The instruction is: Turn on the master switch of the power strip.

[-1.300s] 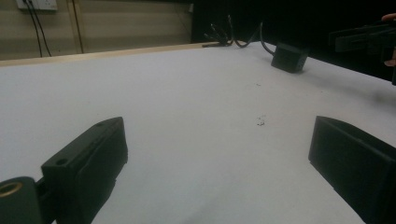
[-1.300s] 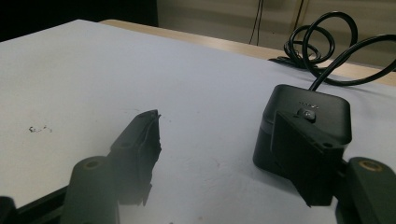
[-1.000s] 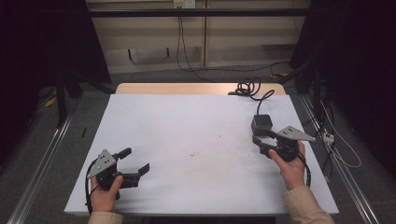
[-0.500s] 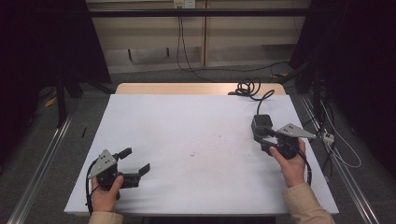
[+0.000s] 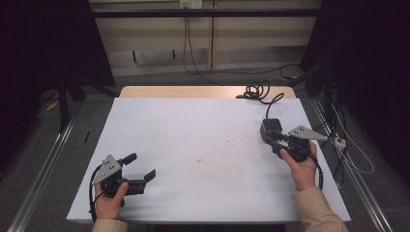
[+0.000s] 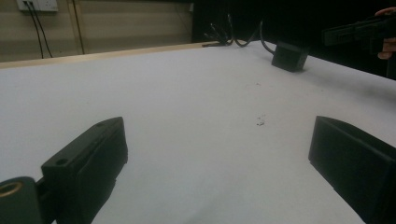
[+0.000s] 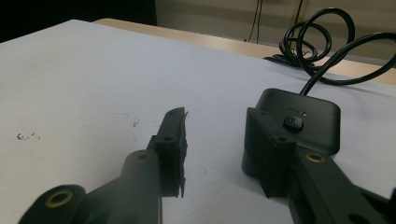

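A person stands at the near edge of a white table (image 5: pixel 193 145), forearms coming in at six o'clock, a black two-jaw gripper in each hand.

Nearest, at about seven o'clock on the table, the left hand (image 5: pixel 109 203) holds the left gripper (image 5: pixel 142 166) low over the white surface. Its jaws stand wide apart and released, with bare table between them. In the left gripper view the two black jaws rise from the bottom corners, and a few small dark specks (image 6: pixel 260 121) lie on the table ahead of them.

At about four o'clock, the right hand (image 5: pixel 302 166) holds the right gripper (image 5: pixel 273 140), pointing toward eleven o'clock. Its jaws have just been closing. In the right gripper view the gripper (image 7: pixel 215 140) has its right jaw against the near side of a small black box (image 7: pixel 308 114), while its left jaw stands apart with bare table in the gap. The box is beside the jaws, not between them, so nothing is grasped.

The black box (image 5: pixel 270 128) sits on the table at about two o'clock from the centre, just beyond the right gripper. A black cable (image 5: pixel 258 92) runs from it toward one o'clock and coils at the far edge of the table.

Beyond the table, at twelve o'clock, a pale wall (image 5: pixel 217 43) carries hanging wires.
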